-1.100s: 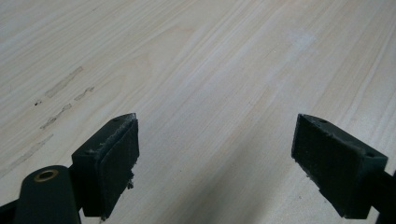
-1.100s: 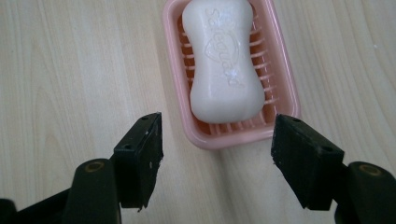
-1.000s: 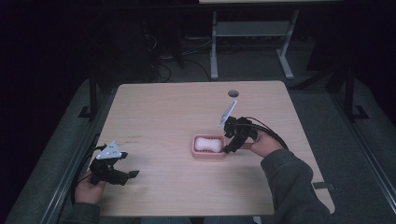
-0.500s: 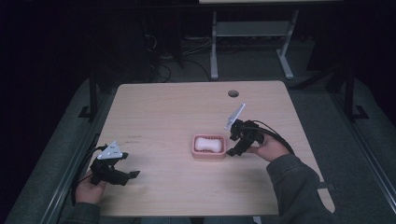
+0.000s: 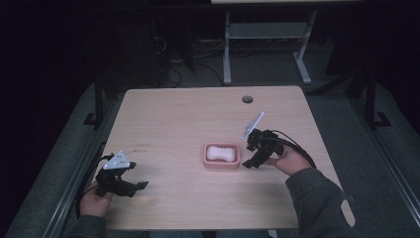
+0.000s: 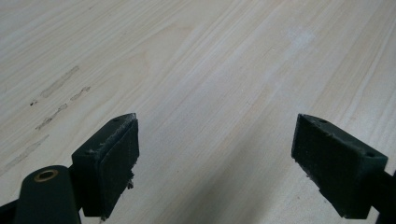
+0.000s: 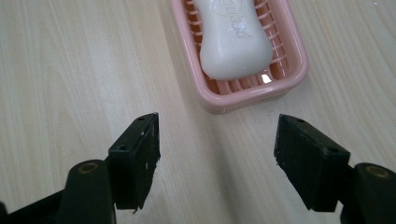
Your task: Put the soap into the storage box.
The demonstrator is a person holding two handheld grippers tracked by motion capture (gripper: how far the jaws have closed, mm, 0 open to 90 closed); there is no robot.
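Soap (image 7: 235, 39) seated in pink dish (image 7: 292, 70); right tool (image 7: 217, 156) just beside, jaws just widened, empty. Left tool (image 6: 215, 158) open, parked on worktop (image 5: 173, 124).

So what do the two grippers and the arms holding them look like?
Both are black. The left gripper carries a grey three-cornered plate on top, and a black cable trails from it. The right gripper has a like plate and looping black cables. Their fingers end in blocky black pads with small screw holes. The right arm wears a grey sleeve.
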